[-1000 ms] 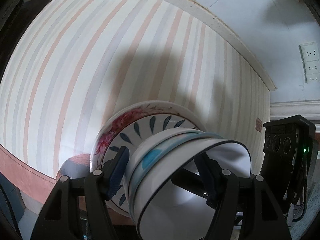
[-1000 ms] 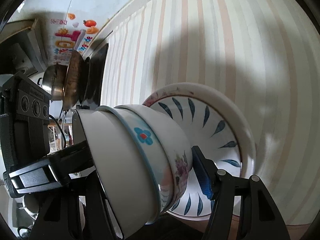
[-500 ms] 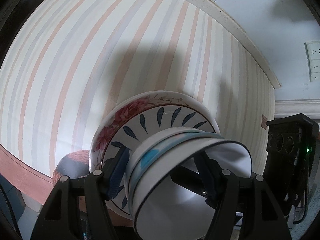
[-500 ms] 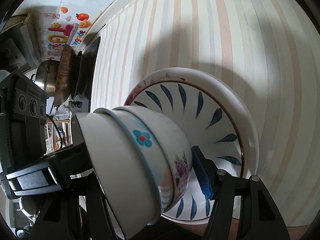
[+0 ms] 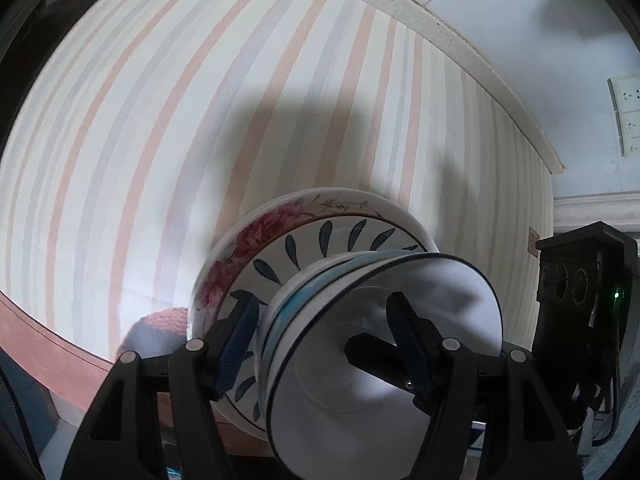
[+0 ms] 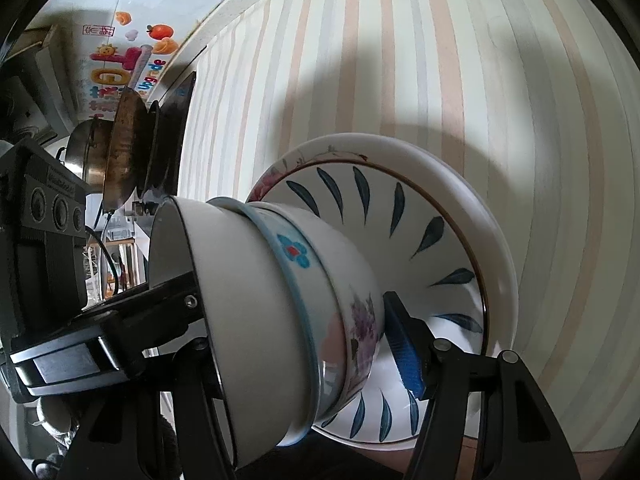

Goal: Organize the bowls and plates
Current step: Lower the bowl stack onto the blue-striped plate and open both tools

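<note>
Both grippers clamp the bowl stack [image 5: 384,340] from opposite sides: left gripper [image 5: 324,336] on its rim, right gripper [image 6: 296,340] likewise; stack sits in the plates [image 6: 452,208] on the striped desk [image 5: 160,120], mid-desk

the left gripper [image 5: 324,344] is matte black plastic, with two angular fingers joined by silver pivot pins and lined with ribbed blue pads [image 5: 236,344]. the right gripper [image 6: 296,344] has the same black linkage, round silver pins and a blue ribbed pad on its right finger. a black camera block with three round lenses and a green light sits on the right gripper in the left wrist view.
</note>
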The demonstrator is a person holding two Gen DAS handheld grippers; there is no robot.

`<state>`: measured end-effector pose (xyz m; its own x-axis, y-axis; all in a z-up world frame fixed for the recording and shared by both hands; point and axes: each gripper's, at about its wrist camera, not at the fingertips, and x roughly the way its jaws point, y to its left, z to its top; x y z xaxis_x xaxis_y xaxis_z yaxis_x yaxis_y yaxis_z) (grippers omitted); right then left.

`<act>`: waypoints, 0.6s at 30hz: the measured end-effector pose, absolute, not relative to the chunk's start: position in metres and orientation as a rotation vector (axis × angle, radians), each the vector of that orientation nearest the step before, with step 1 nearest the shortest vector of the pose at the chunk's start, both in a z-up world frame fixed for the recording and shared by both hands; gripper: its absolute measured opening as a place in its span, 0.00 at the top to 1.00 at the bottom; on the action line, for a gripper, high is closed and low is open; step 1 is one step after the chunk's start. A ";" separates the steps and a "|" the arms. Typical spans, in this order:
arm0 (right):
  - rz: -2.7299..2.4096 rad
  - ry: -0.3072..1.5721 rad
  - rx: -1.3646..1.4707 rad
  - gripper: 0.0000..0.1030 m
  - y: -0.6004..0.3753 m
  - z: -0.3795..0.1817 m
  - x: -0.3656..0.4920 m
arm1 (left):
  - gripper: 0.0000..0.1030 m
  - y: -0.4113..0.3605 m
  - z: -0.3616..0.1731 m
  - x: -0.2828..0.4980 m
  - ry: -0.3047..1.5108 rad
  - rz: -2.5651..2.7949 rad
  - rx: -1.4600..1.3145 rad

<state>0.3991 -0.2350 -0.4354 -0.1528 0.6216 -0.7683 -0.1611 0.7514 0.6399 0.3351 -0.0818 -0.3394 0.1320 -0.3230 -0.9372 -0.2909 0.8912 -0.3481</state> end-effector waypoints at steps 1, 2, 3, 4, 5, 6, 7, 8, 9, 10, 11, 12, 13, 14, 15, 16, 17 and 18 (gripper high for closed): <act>0.710 1.586 0.379 0.37 -0.235 -0.435 0.399 | 0.38 -0.082 -0.337 0.334 1.454 -0.020 -0.503; 0.708 1.585 0.375 0.37 -0.236 -0.435 0.399 | 0.38 -0.081 -0.335 0.333 1.449 -0.015 -0.495; 0.701 1.580 0.366 0.37 -0.237 -0.433 0.399 | 0.38 -0.080 -0.332 0.332 1.441 -0.010 -0.489; 0.696 1.574 0.358 0.37 -0.238 -0.432 0.399 | 0.38 -0.079 -0.328 0.330 1.432 -0.003 -0.481; 0.692 1.562 0.351 0.37 -0.240 -0.428 0.399 | 0.38 -0.078 -0.324 0.328 1.420 0.001 -0.470; 0.691 1.554 0.347 0.37 -0.241 -0.425 0.398 | 0.38 -0.078 -0.319 0.327 1.408 0.003 -0.460; 0.688 1.543 0.340 0.37 -0.243 -0.420 0.398 | 0.38 -0.078 -0.314 0.325 1.398 0.010 -0.447; 0.685 1.529 0.334 0.37 -0.245 -0.415 0.397 | 0.38 -0.078 -0.307 0.323 1.383 0.016 -0.431; 0.683 1.514 0.327 0.37 -0.247 -0.409 0.396 | 0.38 -0.078 -0.300 0.320 1.364 0.021 -0.410; 0.679 1.500 0.319 0.37 -0.249 -0.403 0.394 | 0.38 -0.079 -0.293 0.318 1.349 0.027 -0.390; 0.675 1.485 0.312 0.37 -0.251 -0.397 0.393 | 0.38 -0.079 -0.286 0.314 1.332 0.034 -0.370; 0.668 1.467 0.300 0.37 -0.253 -0.390 0.391 | 0.38 -0.079 -0.279 0.309 1.315 0.037 -0.352; 0.661 1.447 0.286 0.37 -0.255 -0.382 0.388 | 0.38 -0.079 -0.273 0.305 1.301 0.040 -0.336; 0.654 1.427 0.275 0.37 -0.257 -0.375 0.385 | 0.38 -0.079 -0.265 0.298 1.284 0.048 -0.314; 0.644 1.399 0.259 0.37 -0.260 -0.364 0.380 | 0.38 -0.080 -0.261 0.295 1.272 0.055 -0.300; 0.636 1.381 0.247 0.37 -0.260 -0.357 0.376 | 0.37 -0.080 -0.254 0.289 1.253 0.065 -0.283; 0.624 1.359 0.233 0.37 -0.261 -0.347 0.371 | 0.37 -0.080 -0.248 0.282 1.235 0.074 -0.268; 0.608 1.330 0.212 0.37 -0.264 -0.336 0.363 | 0.37 -0.080 -0.244 0.278 1.225 0.079 -0.257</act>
